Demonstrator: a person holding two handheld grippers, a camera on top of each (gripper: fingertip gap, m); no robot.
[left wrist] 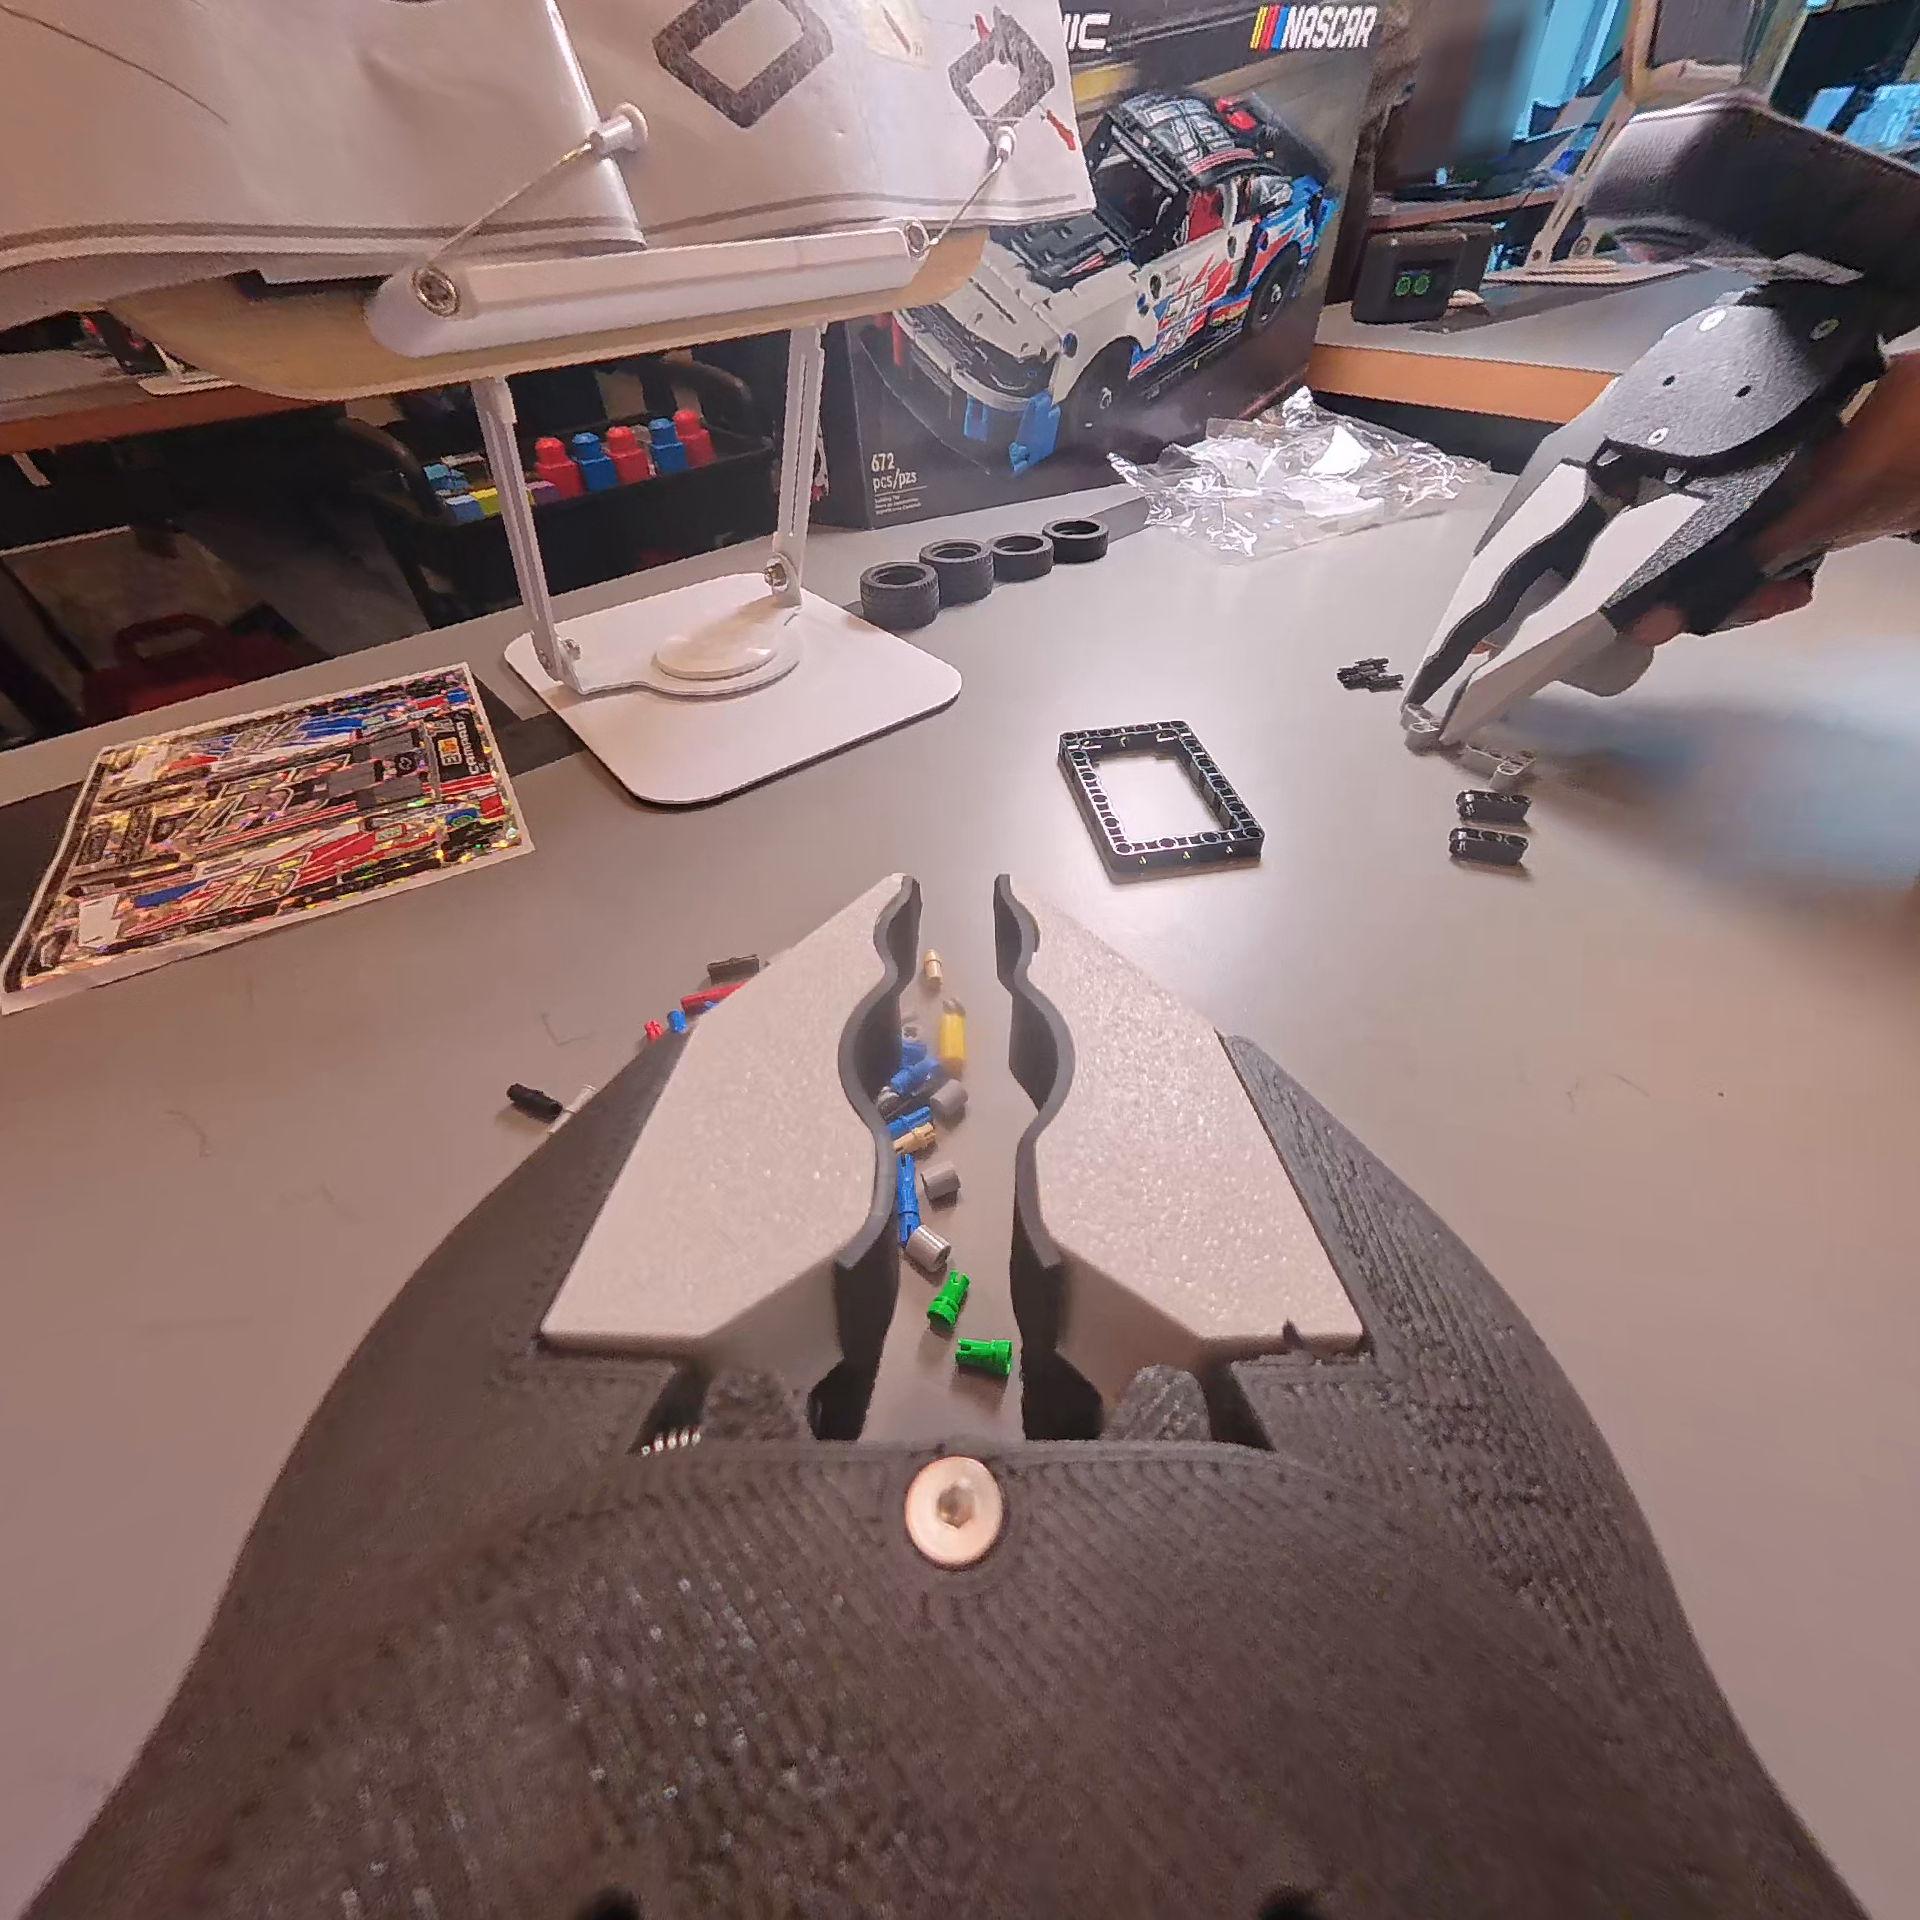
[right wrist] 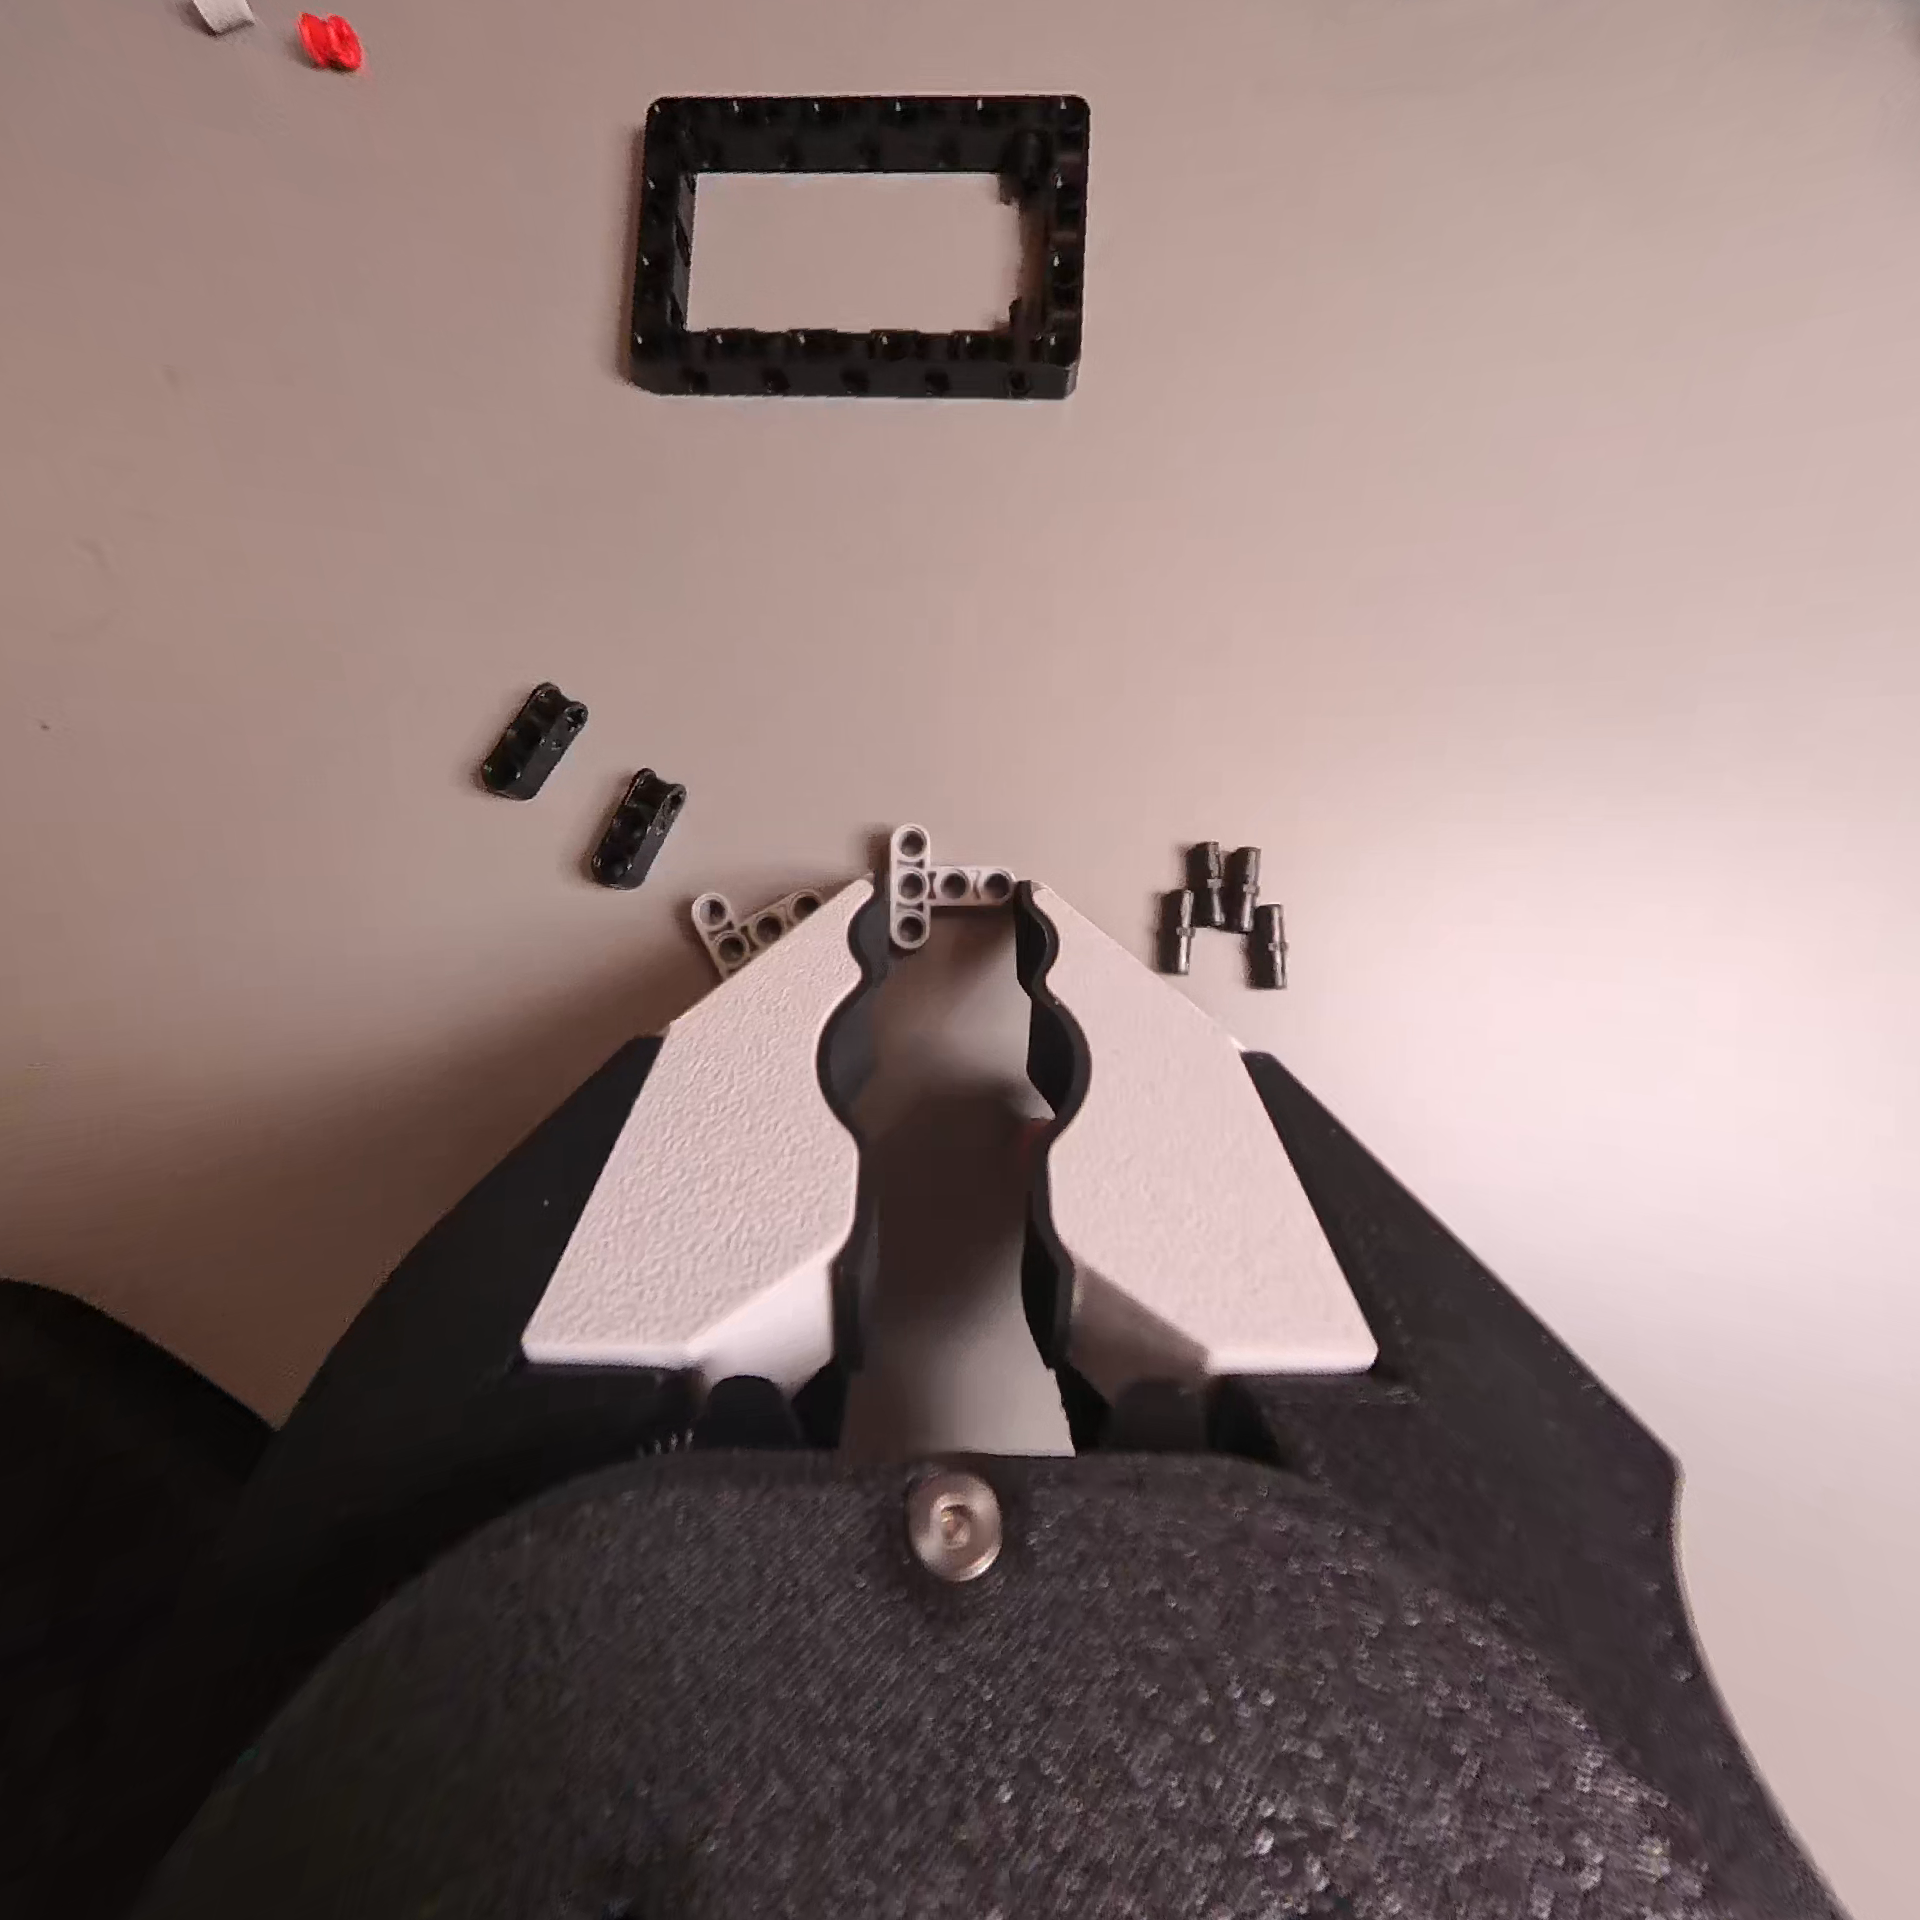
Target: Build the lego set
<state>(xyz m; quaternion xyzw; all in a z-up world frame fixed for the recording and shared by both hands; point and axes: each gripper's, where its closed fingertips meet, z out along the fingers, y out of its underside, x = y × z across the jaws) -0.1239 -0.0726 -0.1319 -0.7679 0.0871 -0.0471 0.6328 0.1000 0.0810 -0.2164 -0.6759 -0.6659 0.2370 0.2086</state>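
My right hand-held gripper (right wrist: 945,899) is sitting tips-down on the tabletop (right wrist: 1455,623), jaws partly open around a light grey T-shaped beam (right wrist: 914,883); the beam is lying between the tips, can't tell if they're actually pinching it. A second grey T-beam (right wrist: 753,925) is lying just beside the left finger, partly hidden under it. Two short black connectors (right wrist: 582,784) are lying further left, a cluster of black pins (right wrist: 1226,914) to the right. Black rectangular frame (right wrist: 862,244) is lying flat, well apart, ahead of the tips.

My left hand-held gripper (left wrist: 956,894) is hovering, narrow gap between the jaws, holding nothing, over a scatter of small pins (left wrist: 925,1132) in blue, yellow, grey and green. Sticker sheet (left wrist: 270,821) is lying toward the left edge, four tyres (left wrist: 982,566) are lined up near the set box (left wrist: 1101,281) at the far edge
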